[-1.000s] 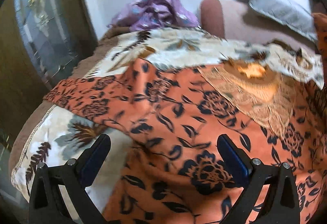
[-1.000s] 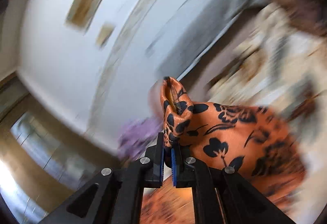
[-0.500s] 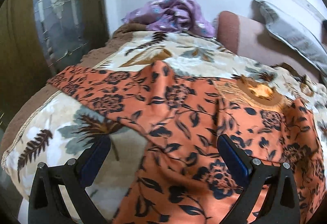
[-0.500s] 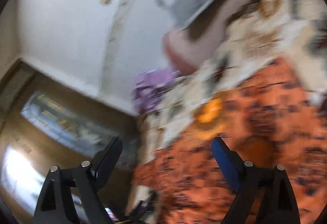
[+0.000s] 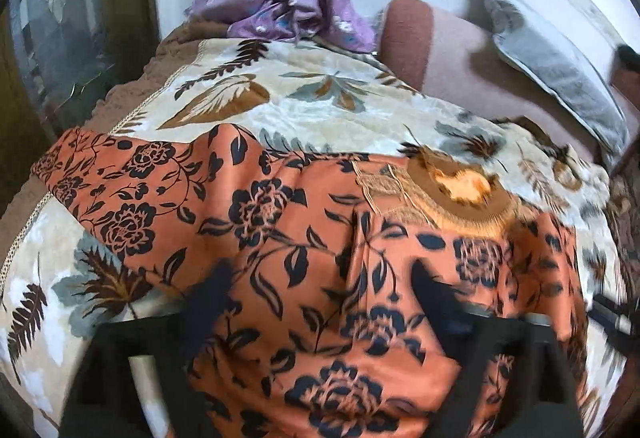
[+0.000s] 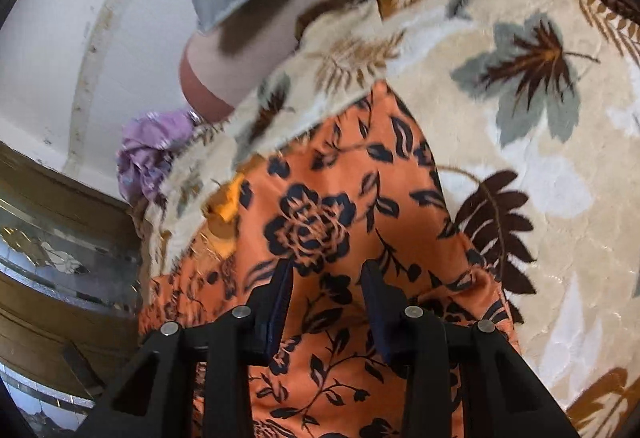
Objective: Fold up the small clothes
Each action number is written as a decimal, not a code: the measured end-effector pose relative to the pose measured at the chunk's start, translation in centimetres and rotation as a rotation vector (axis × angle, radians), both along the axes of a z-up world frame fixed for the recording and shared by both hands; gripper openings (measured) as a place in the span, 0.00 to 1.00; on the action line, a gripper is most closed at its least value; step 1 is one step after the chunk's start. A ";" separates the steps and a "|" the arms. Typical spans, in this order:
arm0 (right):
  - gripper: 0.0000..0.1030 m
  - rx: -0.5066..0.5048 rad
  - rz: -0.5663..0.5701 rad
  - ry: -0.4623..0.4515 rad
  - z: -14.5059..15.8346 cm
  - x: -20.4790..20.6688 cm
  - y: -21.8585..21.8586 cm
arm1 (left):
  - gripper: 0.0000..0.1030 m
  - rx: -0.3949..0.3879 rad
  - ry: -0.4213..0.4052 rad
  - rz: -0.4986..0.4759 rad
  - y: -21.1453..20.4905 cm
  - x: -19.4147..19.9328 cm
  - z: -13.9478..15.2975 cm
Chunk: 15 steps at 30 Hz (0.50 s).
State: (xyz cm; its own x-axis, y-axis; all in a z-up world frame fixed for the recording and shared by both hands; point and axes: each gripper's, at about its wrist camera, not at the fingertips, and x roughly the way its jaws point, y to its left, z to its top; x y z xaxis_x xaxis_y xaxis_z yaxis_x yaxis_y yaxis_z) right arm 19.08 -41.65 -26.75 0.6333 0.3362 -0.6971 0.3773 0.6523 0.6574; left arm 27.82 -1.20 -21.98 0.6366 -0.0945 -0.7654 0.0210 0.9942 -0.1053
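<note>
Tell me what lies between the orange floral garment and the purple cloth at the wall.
In the left wrist view, only the cream leaf-patterned blanket lies between the orange floral garment and the purple cloth; no other item sits there.

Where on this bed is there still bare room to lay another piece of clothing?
Bare blanket lies open beside the orange floral garment, toward the brown edge. A narrower strip runs between the garment and the purple clothes. It is crowded at the head, where the purple clothes, the pink bolster and the grey pillow sit close together.
</note>
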 end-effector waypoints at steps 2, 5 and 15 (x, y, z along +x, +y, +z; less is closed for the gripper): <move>0.37 0.006 0.016 0.004 -0.1 0.0 0.2 | 0.91 0.009 0.003 0.018 -0.7 1.2 -0.2; 0.37 0.014 0.028 0.015 -0.3 0.1 0.3 | 0.90 0.027 0.088 -0.024 -2.2 3.1 -1.8; 0.37 -0.003 0.027 0.034 -1.1 0.6 0.1 | 0.17 0.058 0.171 -0.104 -4.9 4.1 -6.0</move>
State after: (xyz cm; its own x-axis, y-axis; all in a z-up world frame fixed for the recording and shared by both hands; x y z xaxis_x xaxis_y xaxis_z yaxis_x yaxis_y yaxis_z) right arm 19.68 -41.56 -27.89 0.5999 0.3504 -0.7193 0.3817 0.6647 0.6422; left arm 31.92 -6.14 -27.94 0.4861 -0.1055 -0.8675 0.1110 0.9921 -0.0585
